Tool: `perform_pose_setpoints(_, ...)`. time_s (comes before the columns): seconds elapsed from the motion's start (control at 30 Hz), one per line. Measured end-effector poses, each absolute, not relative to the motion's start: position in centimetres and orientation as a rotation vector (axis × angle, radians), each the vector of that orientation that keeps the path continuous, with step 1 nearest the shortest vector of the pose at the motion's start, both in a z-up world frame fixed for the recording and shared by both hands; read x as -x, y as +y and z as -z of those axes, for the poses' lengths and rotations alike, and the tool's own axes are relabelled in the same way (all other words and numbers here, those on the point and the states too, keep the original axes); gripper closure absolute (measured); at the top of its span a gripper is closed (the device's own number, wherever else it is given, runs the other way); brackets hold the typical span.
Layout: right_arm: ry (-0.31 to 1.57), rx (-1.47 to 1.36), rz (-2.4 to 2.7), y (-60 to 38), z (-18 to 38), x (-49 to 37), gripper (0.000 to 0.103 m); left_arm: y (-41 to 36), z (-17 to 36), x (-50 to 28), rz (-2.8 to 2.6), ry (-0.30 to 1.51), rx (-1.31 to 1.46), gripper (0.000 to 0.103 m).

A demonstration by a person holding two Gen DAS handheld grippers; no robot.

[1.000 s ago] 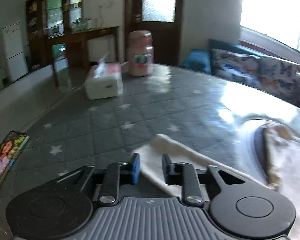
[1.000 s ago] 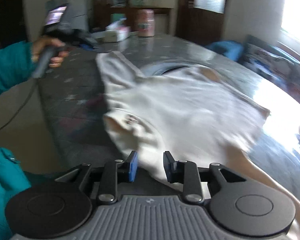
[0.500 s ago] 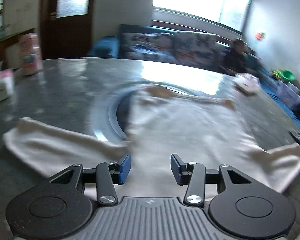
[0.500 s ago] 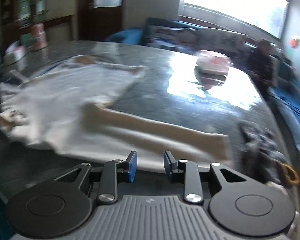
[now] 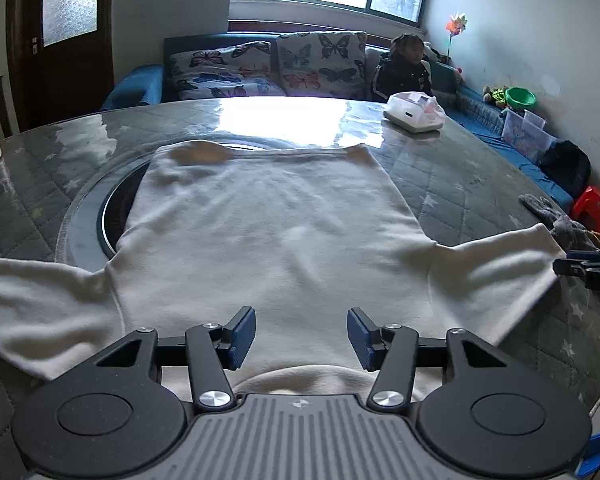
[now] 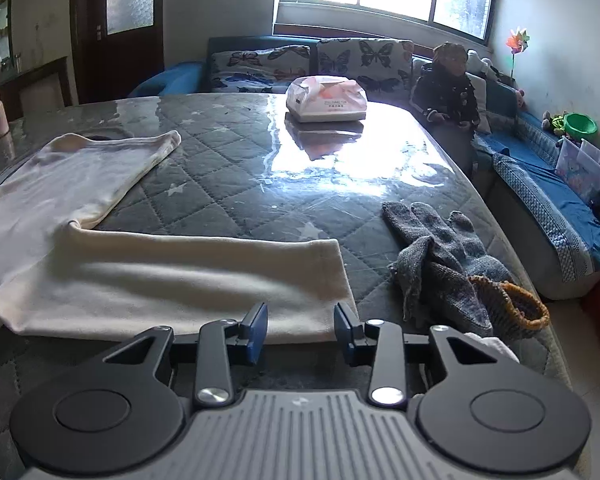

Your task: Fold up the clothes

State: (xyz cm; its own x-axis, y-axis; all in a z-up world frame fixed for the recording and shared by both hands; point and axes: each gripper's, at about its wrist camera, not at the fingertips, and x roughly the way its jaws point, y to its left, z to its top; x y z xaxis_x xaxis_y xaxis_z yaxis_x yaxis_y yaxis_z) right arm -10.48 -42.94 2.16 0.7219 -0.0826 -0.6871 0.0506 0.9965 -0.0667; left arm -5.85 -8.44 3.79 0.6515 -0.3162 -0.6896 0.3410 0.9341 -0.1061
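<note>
Both views have swung round from the cabinet end of the room to the window and sofa, and the cream shirt (image 5: pixel 276 236) now lies spread flat on the surface (image 5: pixel 452 168), body over the round inset (image 5: pixel 88 216), sleeves out to either side. The left tool (image 5: pixel 301 334) hangs over the shirt's near edge by the collar, jaws parted and opening, nothing pinched between them. The right tool (image 6: pixel 301 330) sits at the end of the shirt's right sleeve (image 6: pixel 204 276), jaws apart and opening, cloth just beyond its pads. This looks like a set-up for the first fold. Grey gloves (image 6: pixel 440 256) lie just beside the shirt's cuff, a tissue pack (image 6: pixel 326 100) well beyond.
</note>
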Motion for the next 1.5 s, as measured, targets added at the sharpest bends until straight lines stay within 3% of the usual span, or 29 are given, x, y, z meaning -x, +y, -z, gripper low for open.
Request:
perform_pose_setpoints(0.43, 0.741, 0.000, 0.109, -44.0, -2.1, 11.1, 0.065, -11.5, -2.7, 7.2, 0.429, 0.799, -0.103, 0.046)
perform_pose_setpoints(0.77, 0.746, -0.021, 0.112, -44.6, -1.5, 11.0, 0.066, -12.4, -1.8, 8.2, 0.446, 0.787, -0.156, 0.038)
perform_pose_setpoints(0.9, 0.744, -0.027, 0.112, -44.5, -1.5, 10.9, 0.089, -12.6, -1.7, 8.3, 0.440, 0.785, -0.156, 0.038)
perform_pose_setpoints(1.03, 0.737, 0.037, 0.143, -43.8, -1.5, 10.7, 0.093, -12.7, -1.6, 8.6, 0.446, 0.792, -0.135, 0.038)
perform_pose_setpoints(1.27, 0.751, 0.067, 0.199, -44.4, -1.5, 10.7, 0.093, -13.0, -1.7, 9.7, 0.506, 0.789, -0.119, 0.032)
perform_pose_setpoints(1.37, 0.750, 0.086, 0.207, -44.5, -1.6, 10.6, 0.080, -12.4, -2.2, 9.4, 0.536, 0.790, -0.117, 0.032)
perform_pose_setpoints(1.5, 0.725, 0.097, 0.197, -44.1, -2.6, 11.0, 0.078, -9.4, -3.6, 8.5, 0.519, 0.757, -0.074, 0.032)
